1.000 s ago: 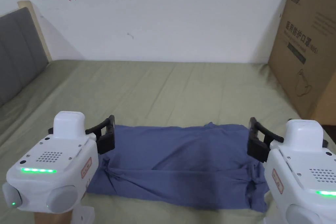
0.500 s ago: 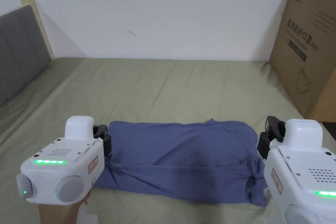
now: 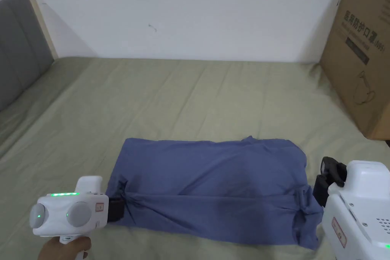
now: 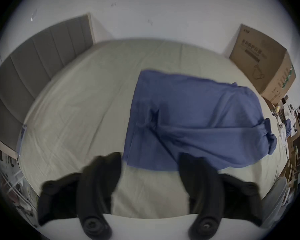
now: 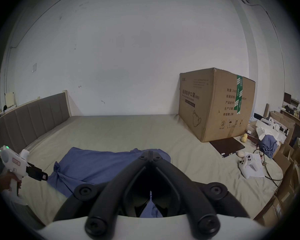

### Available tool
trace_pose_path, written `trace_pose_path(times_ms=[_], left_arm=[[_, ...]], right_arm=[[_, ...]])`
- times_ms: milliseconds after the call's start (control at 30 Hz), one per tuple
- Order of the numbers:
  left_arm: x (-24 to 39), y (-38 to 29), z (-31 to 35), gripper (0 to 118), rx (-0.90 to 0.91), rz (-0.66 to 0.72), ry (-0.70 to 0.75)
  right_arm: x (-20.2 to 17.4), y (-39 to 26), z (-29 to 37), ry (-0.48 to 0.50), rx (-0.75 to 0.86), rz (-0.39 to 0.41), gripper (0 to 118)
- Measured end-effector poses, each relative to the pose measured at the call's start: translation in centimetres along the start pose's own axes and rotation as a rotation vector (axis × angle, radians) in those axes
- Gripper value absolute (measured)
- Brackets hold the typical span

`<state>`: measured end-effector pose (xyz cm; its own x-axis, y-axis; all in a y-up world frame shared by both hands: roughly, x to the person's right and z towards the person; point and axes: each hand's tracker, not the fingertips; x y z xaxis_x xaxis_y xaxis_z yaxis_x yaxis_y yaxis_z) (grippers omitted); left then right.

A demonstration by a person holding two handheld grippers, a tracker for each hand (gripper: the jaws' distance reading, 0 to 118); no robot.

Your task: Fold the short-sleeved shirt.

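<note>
While the blue cotton short-sleeved shirt, half folded, lies long from left to right on the green bed sheet, the left gripper waits with jaws apart just off its left end, and the right gripper, jaws together on nothing, stands at its right end.

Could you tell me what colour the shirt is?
The shirt is plain blue; head view.

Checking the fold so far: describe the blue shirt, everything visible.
The blue shirt is soft, thin-looking cloth, folded into a wide rectangle lying flat on the green bedsheet. A long crease runs across its near half, and fabric bunches at both near corners. Its far edge looks fairly straight. The left gripper hangs open near its left end, seemingly clear of it.
</note>
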<state>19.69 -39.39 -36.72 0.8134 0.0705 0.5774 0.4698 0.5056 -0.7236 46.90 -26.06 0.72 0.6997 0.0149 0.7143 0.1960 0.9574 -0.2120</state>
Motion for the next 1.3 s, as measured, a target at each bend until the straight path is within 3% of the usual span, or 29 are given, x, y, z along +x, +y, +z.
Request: trace_pose_path(times_ms=[33,200,233,267,300,400,533,567,667,767,800,900,933,967,1000,1033,1200,1300], left_arm=[[-0.1,0.0,-1.0,84,-0.027,0.012,0.004],[-1.1,-0.2,-4.5,82,-0.077,0.038,0.064],[-1.3,-0.4,-4.8,77,-0.079,0.054,0.076],[-1.3,-0.4,-5.1,63,-0.077,0.068,0.064],[-1.3,-0.5,-5.2,38,-0.076,0.074,0.044],[-1.0,-0.9,-5.1,7,-0.052,0.088,0.023],[-1.3,-0.9,-4.8,5,-0.027,0.11,-0.011],[-1.3,-0.9,-4.6,5,-0.004,0.11,-0.023],[-1.4,-0.7,-2.9,5,0.027,0.113,-0.044],[-1.5,-0.3,-2.0,5,0.045,0.11,-0.056],[-1.5,-0.3,-1.9,5,0.049,0.109,-0.057],[-1.4,-0.1,-1.8,5,0.05,0.105,-0.058],[-1.5,-0.1,-1.8,5,0.044,0.107,-0.058],[-1.5,-0.2,-1.7,5,0.042,0.107,-0.058],[-1.6,-0.2,-1.9,5,0.04,0.108,-0.059],[-1.7,-0.2,-1.9,5,0.039,0.112,-0.059],[-2.5,-0.4,-1.0,5,0.045,0.147,-0.064],[-3.8,-0.7,-0.3,5,0.065,0.246,-0.102]], right_arm=[[0.1,-0.2,-0.5,-0.002,-0.011,-0.003,0],[0.7,-1.5,-2.4,-0.014,-0.063,-0.002,0],[0.8,-1.9,-2.6,-0.017,-0.073,-0.001,0],[0.9,-2.1,-2.9,-0.02,-0.083,-0.001,0],[1.1,-2.4,-3.1,-0.023,-0.093,-0.002,0],[1.6,-3.4,-4.0,-0.028,-0.142,-0.014,0],[3.0,-6.0,-5.9,-0.018,-0.28,-0.064,7],[3.3,-6.9,-6.4,-0.025,-0.316,-0.075,12],[4.3,-10.4,-8.4,-0.062,-0.456,-0.088,63],[4.5,-13.8,-10.1,-0.095,-0.558,-0.048,90],[4.6,-14.7,-10.6,-0.095,-0.604,-0.06,91],[4.7,-16.3,-11.6,-0.067,-0.657,-0.116,90],[4.6,-16.6,-11.9,-0.053,-0.662,-0.116,85],[4.6,-16.7,-12.1,-0.042,-0.659,-0.122,66],[4.5,-16.7,-12.2,-0.033,-0.663,-0.124,34],[4.4,-16.6,-12.1,-0.03,-0.664,-0.121,20],[4.8,-14.5,-10.0,0.001,-0.604,-0.115,13],[5.7,-13.0,-8.1,0.014,-0.556,-0.129,13]])
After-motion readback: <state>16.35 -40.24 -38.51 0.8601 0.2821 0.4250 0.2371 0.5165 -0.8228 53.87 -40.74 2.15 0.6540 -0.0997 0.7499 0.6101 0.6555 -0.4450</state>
